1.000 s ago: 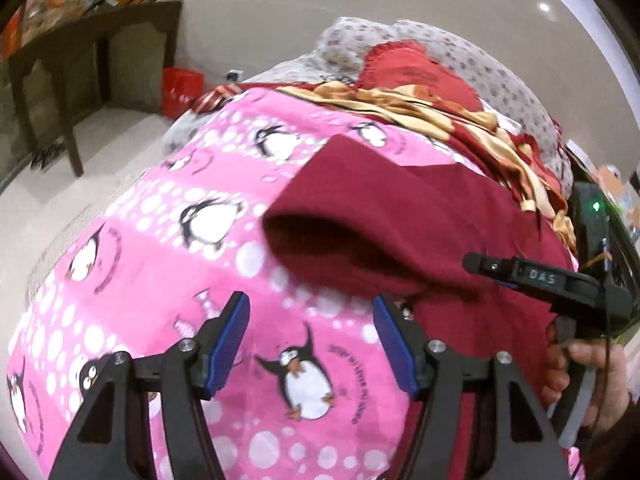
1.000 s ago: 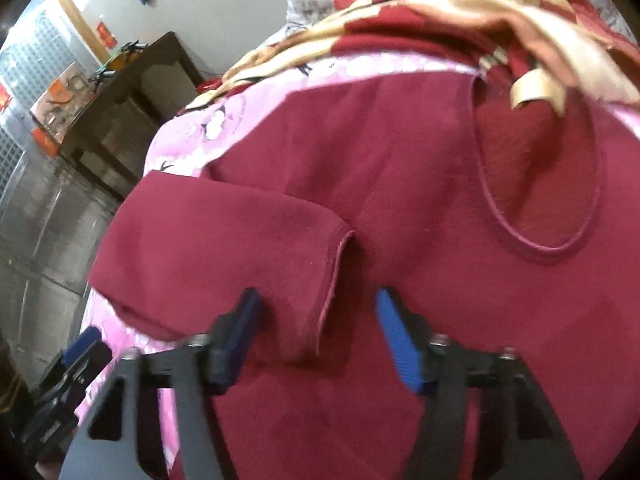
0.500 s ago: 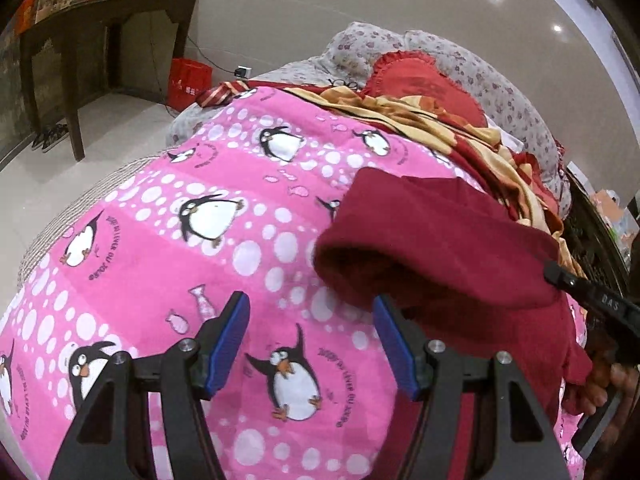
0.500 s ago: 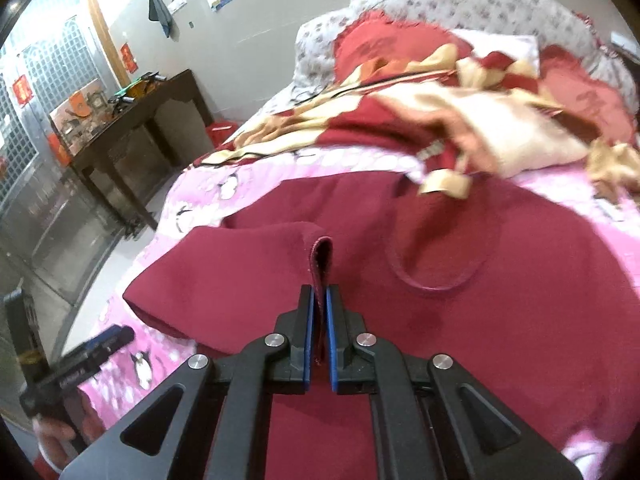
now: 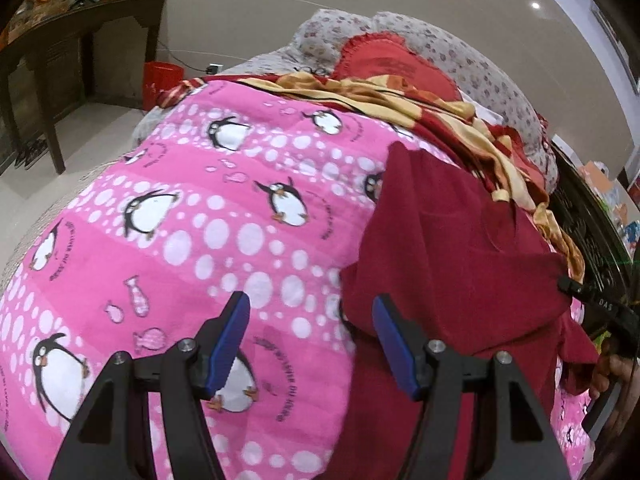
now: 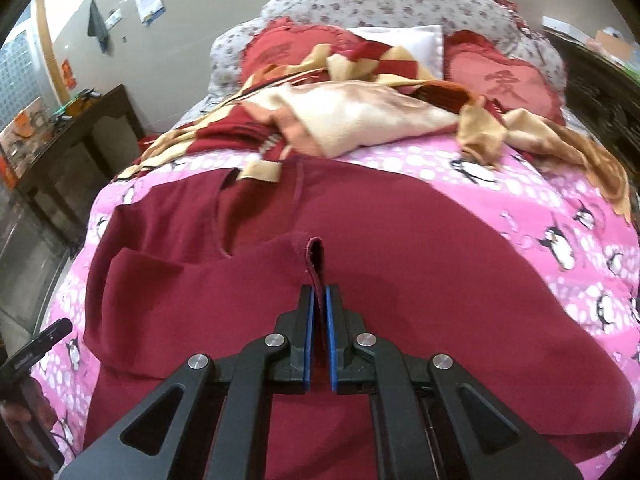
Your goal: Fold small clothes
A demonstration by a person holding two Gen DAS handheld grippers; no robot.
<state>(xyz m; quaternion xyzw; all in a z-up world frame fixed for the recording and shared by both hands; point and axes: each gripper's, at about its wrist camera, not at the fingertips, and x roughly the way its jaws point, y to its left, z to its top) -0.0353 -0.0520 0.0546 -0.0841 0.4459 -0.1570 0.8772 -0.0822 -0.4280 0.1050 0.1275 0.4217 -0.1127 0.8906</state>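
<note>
Right gripper (image 6: 319, 300): jaws closed on the hemmed edge of the shirt (image 6: 400, 280). The pinched fold stands upright between the blue pads (image 6: 306, 340) and rises toward 12 o'clock. The sleeve (image 6: 192, 292) attached to that edge is drawn across the shirt body, its bulk lying at 9 to 10 o'clock of the gripper.

Shirt: dark red, spread flat on the blanket (image 6: 560, 216), filling the middle of the right wrist view. Its neckline (image 6: 296, 200) is at 12 o'clock, toward the head of the bed.

Left gripper (image 5: 310, 334): jaws wide apart, nothing between them, held above the blanket (image 5: 180, 240). Its right pad (image 5: 394, 346) is just beside the shirt's left edge (image 5: 440, 248); contact cannot be confirmed. In this view the shirt lies from 12 to 3 o'clock, with the folded sleeve forming a raised layer.

The right gripper's tip (image 5: 596, 304) shows at 3 o'clock in the left wrist view, with the holding hand (image 5: 614, 372) below it. The left gripper's tip (image 6: 36, 350) shows at 9 o'clock in the right wrist view.

Surroundings: pink penguin-print blanket under the shirt; a red and cream cloth (image 6: 360, 116) bunched beyond the neckline; red cushions (image 6: 504, 80) against a floral headboard (image 6: 380, 0); a dark table (image 5: 60, 40) at 10 o'clock.
</note>
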